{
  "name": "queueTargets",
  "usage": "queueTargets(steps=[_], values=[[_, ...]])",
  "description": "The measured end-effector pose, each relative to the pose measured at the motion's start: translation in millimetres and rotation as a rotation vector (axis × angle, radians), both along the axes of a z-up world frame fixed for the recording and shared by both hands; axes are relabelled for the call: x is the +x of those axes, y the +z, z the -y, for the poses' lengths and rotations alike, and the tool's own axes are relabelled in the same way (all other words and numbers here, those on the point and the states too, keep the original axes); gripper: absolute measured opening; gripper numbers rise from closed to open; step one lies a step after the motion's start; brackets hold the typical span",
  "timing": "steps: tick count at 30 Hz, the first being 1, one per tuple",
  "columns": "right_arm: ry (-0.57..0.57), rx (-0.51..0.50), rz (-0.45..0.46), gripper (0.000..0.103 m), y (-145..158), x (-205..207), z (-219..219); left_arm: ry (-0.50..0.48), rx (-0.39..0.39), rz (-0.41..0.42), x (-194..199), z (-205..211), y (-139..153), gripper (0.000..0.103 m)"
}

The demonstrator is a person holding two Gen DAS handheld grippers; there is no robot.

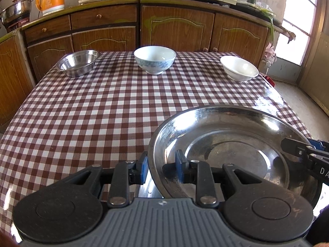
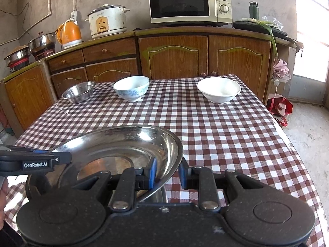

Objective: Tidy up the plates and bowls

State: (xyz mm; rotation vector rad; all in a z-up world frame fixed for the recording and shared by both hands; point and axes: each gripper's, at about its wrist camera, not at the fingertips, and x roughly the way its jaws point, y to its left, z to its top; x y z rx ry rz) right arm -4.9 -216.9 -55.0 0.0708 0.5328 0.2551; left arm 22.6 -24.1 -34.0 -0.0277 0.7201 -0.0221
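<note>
A large steel plate (image 1: 226, 144) is held above the checked table near its front edge, with one gripper on each side of it. My left gripper (image 1: 161, 167) straddles its left rim, one blue pad outside and one inside. My right gripper (image 2: 167, 171) straddles its right rim (image 2: 123, 144) the same way. Both sets of jaws are narrowed around the rim; contact looks likely but small gaps show. Something metallic lies under the plate (image 2: 158, 195). At the far edge stand a small steel bowl (image 1: 78, 61), a blue-patterned bowl (image 1: 155, 58) and a white bowl (image 1: 239, 68).
The checked tablecloth (image 1: 102, 113) covers the table. Wooden cabinets (image 2: 172, 55) stand close behind it, carrying a microwave (image 2: 189, 3), a rice cooker (image 2: 107, 20), an orange kettle (image 2: 68, 33) and pots. A red bag (image 2: 280, 107) lies on the floor at the right.
</note>
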Motion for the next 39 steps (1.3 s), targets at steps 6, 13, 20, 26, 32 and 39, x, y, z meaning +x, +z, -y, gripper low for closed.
queueTargets(steps=[6, 13, 20, 26, 32, 39], values=[[0.007, -0.004, -0.011, 0.03, -6, -1, -2, 0.002, 0.001, -0.011, 0, -2, -4, 0.027], [0.017, -0.015, -0.035, 0.03, -14, -2, -6, 0.004, 0.005, -0.032, -1, -4, -11, 0.027], [0.024, -0.024, -0.06, 0.03, -22, 0, -9, 0.0, 0.009, -0.05, 1, -6, -18, 0.028], [0.032, -0.036, -0.074, 0.03, -30, 1, -12, -0.007, 0.009, -0.059, 0, -8, -24, 0.028], [0.041, -0.051, -0.083, 0.031, -35, -1, -15, -0.01, 0.02, -0.054, -2, -8, -25, 0.028], [0.055, -0.054, -0.097, 0.031, -39, -3, -14, -0.013, 0.005, -0.064, -4, -10, -30, 0.028]])
